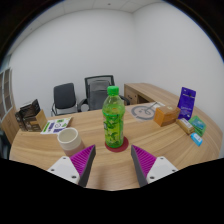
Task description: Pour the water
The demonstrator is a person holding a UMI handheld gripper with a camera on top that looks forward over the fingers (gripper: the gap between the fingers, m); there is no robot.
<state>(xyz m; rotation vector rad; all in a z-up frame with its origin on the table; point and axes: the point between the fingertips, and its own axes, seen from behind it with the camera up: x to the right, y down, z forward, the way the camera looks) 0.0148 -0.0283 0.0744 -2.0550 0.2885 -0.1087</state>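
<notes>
the gripper (113,164) was held open, the green bottle (114,118) seen upright just ahead, a cup (70,139) beside it

A green bottle (115,119) stands on the table (40,150), just ahead of the open tongs (115,165). A cup (70,139) is beside it.

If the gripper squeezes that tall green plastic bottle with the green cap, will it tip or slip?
The tall green plastic bottle stands upright on the wooden table, just ahead of the open gripper. Being tall and narrow, it would probably tip if pushed near the cap. It looks full, so likely fairly heavy. Its smooth label may slip slightly.
</notes>
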